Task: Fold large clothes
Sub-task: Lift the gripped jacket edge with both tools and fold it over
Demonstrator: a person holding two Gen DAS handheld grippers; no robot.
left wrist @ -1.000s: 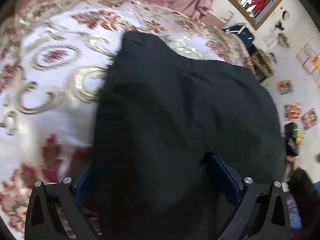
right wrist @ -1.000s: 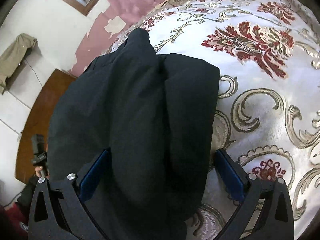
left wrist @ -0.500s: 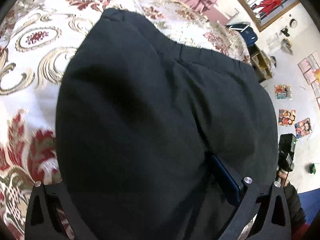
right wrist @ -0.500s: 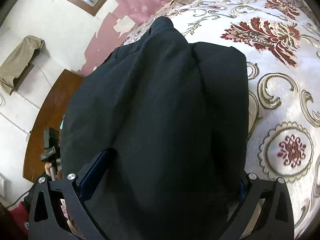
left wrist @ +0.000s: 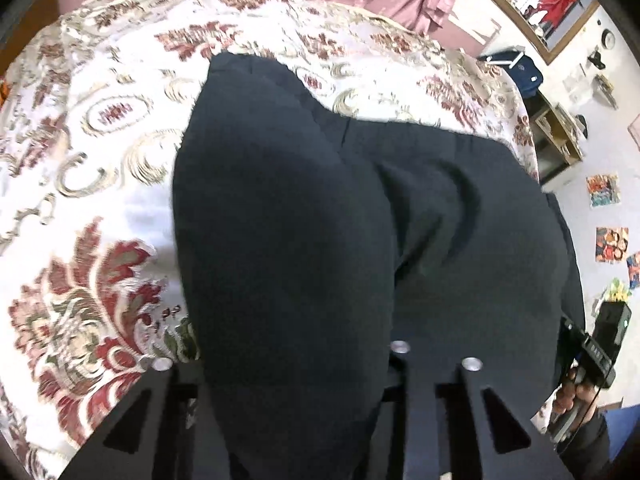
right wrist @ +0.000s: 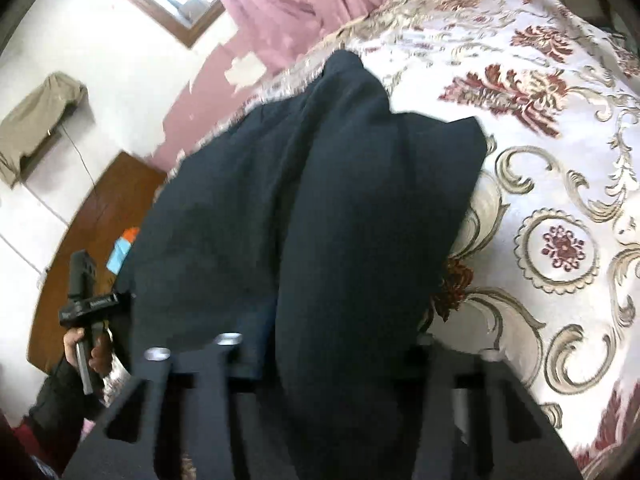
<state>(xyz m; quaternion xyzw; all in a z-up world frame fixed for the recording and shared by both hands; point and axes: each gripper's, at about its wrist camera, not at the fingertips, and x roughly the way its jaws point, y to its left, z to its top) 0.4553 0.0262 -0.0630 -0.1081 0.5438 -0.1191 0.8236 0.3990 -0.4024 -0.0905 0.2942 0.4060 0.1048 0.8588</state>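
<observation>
I have both tongs clamped onto the near edge of the dark garment (left wrist: 304, 220). The left tongs (left wrist: 304, 364) have just been closing and now pinch a thick bunch of the cloth, which spills over them toward me. The right tongs (right wrist: 320, 348) have just been closing too, and cloth fills the narrow gap between their jaws. The garment lies on the patterned bedspread (left wrist: 100, 208), stretching from my tongs toward 12 o'clock, with a narrow end pointing at the pink curtain (right wrist: 280, 12). From the right wrist camera it runs toward 11 o'clock, bedspread showing bare from 1 to 4 o'clock.

As I judge it, the step in hand is lifting this near edge to fold it over. To do it well I should keep both grips level with each other, hold the cloth taut between them, and carry it straight toward 12 o'clock so the edges line up without dragging the lower layer.
</observation>
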